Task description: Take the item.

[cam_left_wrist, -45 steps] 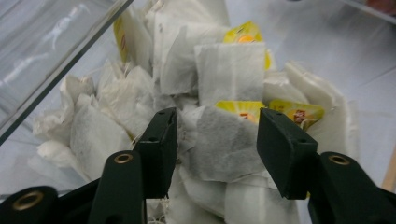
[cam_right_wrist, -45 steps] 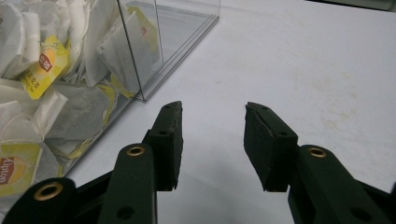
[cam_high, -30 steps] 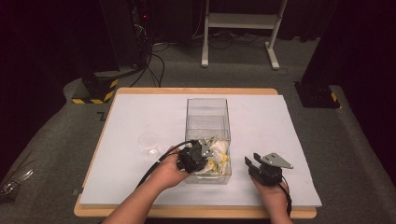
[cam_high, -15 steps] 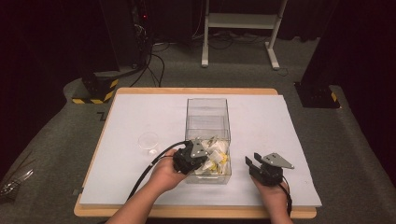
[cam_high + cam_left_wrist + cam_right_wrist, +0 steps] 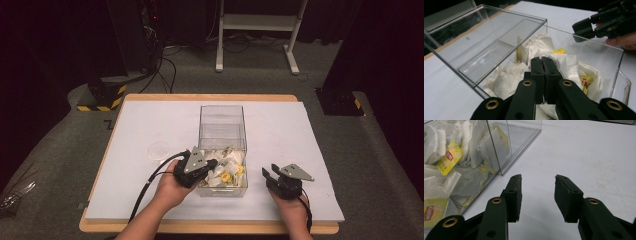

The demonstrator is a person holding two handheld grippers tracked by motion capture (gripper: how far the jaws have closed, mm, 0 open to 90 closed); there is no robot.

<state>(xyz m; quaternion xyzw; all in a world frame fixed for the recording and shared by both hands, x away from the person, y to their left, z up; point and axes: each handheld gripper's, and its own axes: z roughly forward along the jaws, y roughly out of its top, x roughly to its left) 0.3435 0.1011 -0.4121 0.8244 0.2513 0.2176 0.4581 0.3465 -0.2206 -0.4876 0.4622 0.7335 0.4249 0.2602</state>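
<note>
Left tool [image 5: 541, 65] has just closed, pinching a tea bag [image 5: 549, 106]; right tool [image 5: 537, 191] gapes empty.

A clear box [image 5: 222, 131] is being borne near the middle of the table [image 5: 310, 131], with its long side running away from the person. Tea bags [image 5: 226, 169] are being held in the near half of the box, while the far half is being left bare. A small round dish [image 5: 158, 149] is being kept on the table to the left of the box, a little apart from it. The left gripper [image 5: 211, 163] is being held over the box's near left corner, above the tea bags. The right gripper [image 5: 266, 174] is being held to the right of the box, just beside its near right corner, over the table.
</note>
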